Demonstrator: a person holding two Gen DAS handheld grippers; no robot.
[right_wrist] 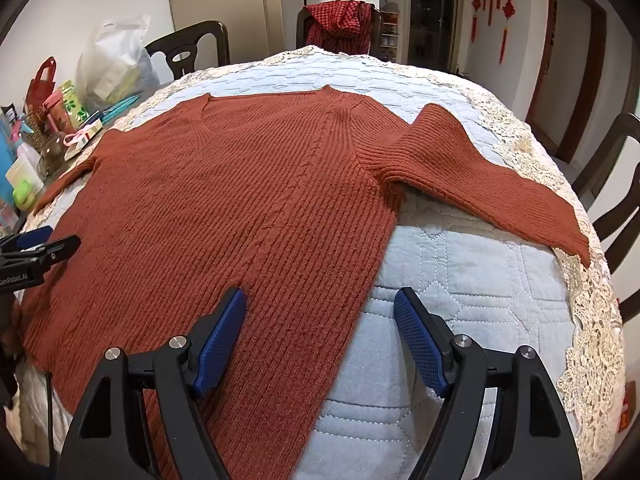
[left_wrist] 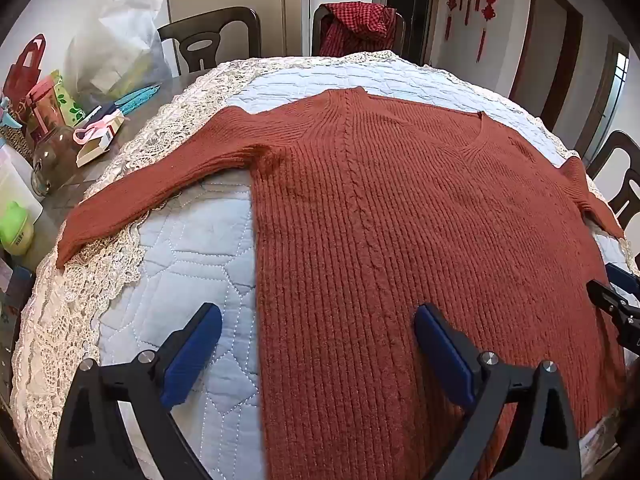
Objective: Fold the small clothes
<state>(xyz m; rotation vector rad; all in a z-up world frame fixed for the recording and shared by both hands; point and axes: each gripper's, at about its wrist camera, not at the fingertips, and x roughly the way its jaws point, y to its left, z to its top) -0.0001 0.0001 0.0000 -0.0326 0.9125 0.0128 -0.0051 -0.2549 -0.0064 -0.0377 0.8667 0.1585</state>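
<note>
The left tool (left_wrist: 318,322) stood with its blue-padded jaws spread wide and nothing between them; one pad hung over the quilted cover (left_wrist: 192,248), the other over the knit, so the jaws straddled the garment's left side edge near the hem. The right tool (right_wrist: 320,308) was likewise fully spread and empty, astride the opposite side edge. Both pointed steeply down toward the cloth; whether the pads touched it could not be told.

The rust-red ribbed sweater (left_wrist: 400,208) lay face up and flat on the cover over the counter, V-neck away from the tools, hem nearest them. Its left sleeve (left_wrist: 132,196) ran out sideways across the lace border (left_wrist: 80,300); its right sleeve (right_wrist: 492,184) did the same on the other side, with a raised hump at the shoulder.

Assessment: the knit appeared thick, soft and limp, of moderate weight, with a fuzzy, non-slippery surface. It should drape and sag when lifted, stretch along the ribs if pulled hard, and drag on the cover instead of sliding. A pinch through a single edge looked adequate. The soundest holds were judged to be the side edges near the hem, or the sleeve cuffs. The lace could snag a cuff.

Beyond the cover stood a glass jar (left_wrist: 52,160) and a plastic bag (left_wrist: 116,44).
</note>
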